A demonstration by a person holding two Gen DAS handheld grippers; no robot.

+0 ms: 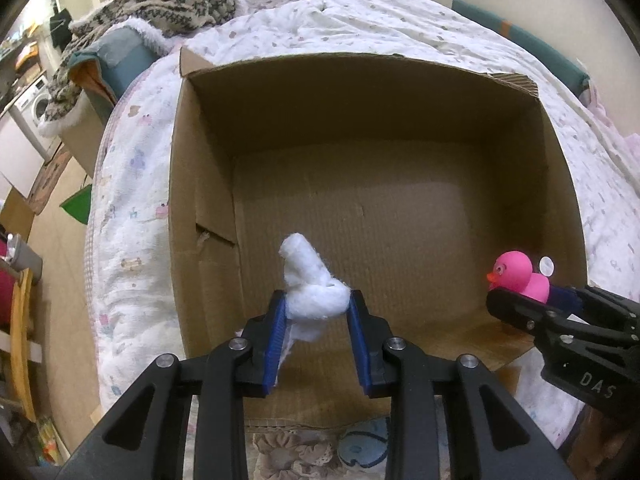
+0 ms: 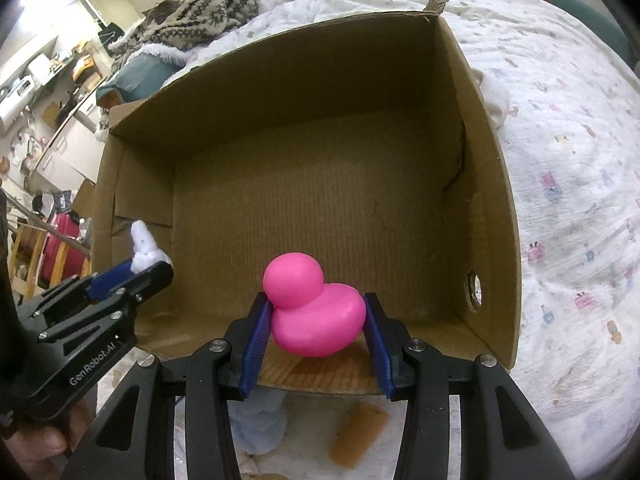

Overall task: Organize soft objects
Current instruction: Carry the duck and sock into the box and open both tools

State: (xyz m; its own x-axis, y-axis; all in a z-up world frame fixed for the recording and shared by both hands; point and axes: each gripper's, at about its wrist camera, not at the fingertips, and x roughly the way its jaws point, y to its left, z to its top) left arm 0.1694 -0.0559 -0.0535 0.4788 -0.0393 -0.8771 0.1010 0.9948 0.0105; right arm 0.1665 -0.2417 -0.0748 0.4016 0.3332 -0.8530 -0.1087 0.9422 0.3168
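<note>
Left gripper (image 1: 316, 300) pinches a white cotton wad (image 1: 310, 280); right gripper (image 2: 318, 314) clamps a pink rubber duck (image 2: 314, 308). Both hang over the empty cardboard box (image 1: 400, 128). Advisable: lower further, release near the floor, well apart.

Domestic bedroom. White printed quilt (image 1: 400, 28) covers a bed; patterned knitted sweater (image 1: 168, 0) heaped at eleven o'clock; white front-loading washing machine (image 1: 36, 106) at nine o'clock.

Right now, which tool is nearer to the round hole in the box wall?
Right. The right tool, holding the pink duck, is beside the hole; the left tool is at the opposite wall.
</note>
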